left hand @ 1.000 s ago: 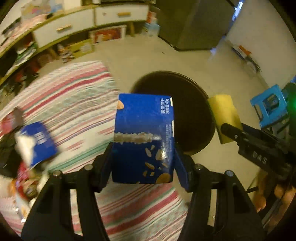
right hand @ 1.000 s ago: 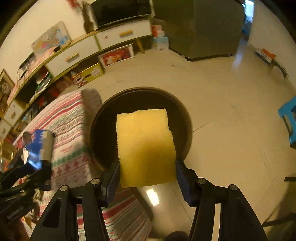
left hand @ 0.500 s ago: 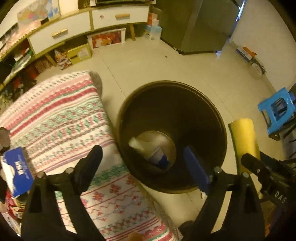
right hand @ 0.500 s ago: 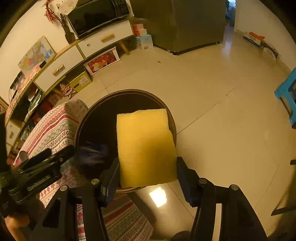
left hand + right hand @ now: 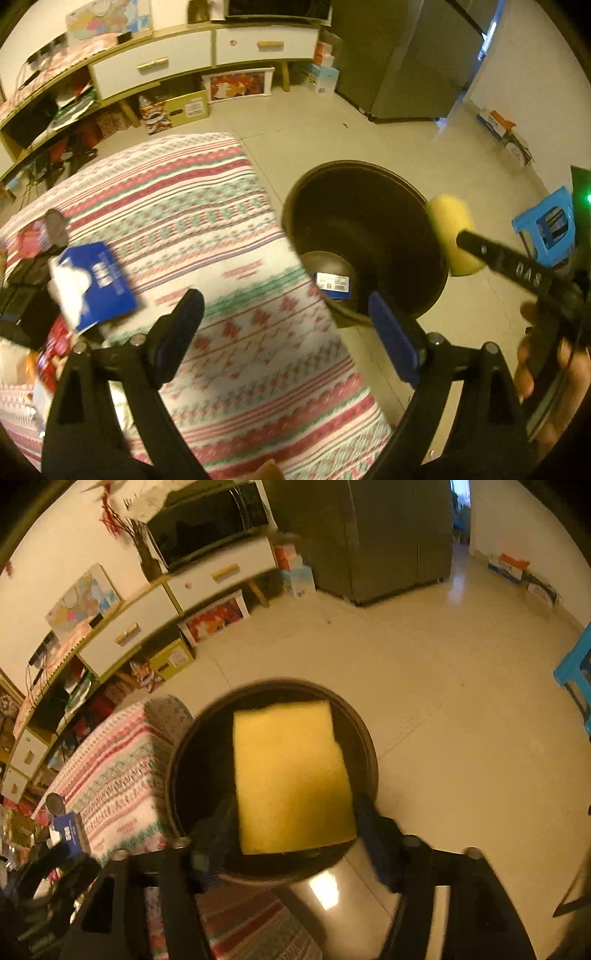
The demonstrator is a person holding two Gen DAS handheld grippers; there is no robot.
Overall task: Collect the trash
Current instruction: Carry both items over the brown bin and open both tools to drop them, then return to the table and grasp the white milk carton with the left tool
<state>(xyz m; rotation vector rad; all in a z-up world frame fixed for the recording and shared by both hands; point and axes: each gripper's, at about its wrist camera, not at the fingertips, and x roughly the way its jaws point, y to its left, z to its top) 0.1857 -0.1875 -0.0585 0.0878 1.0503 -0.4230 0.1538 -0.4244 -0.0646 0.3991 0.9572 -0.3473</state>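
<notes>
Right wrist view: the right gripper (image 5: 291, 834) is pinching a yellow sponge (image 5: 291, 775) between its two fingers, the sponge standing upright and projecting forward directly over the dark mouth of the trash bin (image 5: 369, 746); the grip sits on the sponge's lower edges, leaving most of its face free. The bin stands on the tiled floor just beside the corner of a table covered in a striped cloth (image 5: 110, 768).

In the left wrist view, the left gripper (image 5: 284, 332) is spread wide with nothing between its fingers, hanging above the table's edge near the bin's rim (image 5: 291, 221); a blue box (image 5: 334, 282) lies at the bottom of the bin; on the cloth, well apart from the bin, rests a blue packet (image 5: 99, 284) with other clutter at the table's far end, too blurred to name.

The sponge looks light, soft and compressible; it likely gives under the fingers rather than slipping, and a drop should not harm it; a hold across its short sides, as here, seems sound, though a firm squeeze may make it spring sideways on release. Since it appears centred over the opening, parting the fingers should let it fall inside; the blue packet, probably thin and light card, would best be taken by its edges.
</notes>
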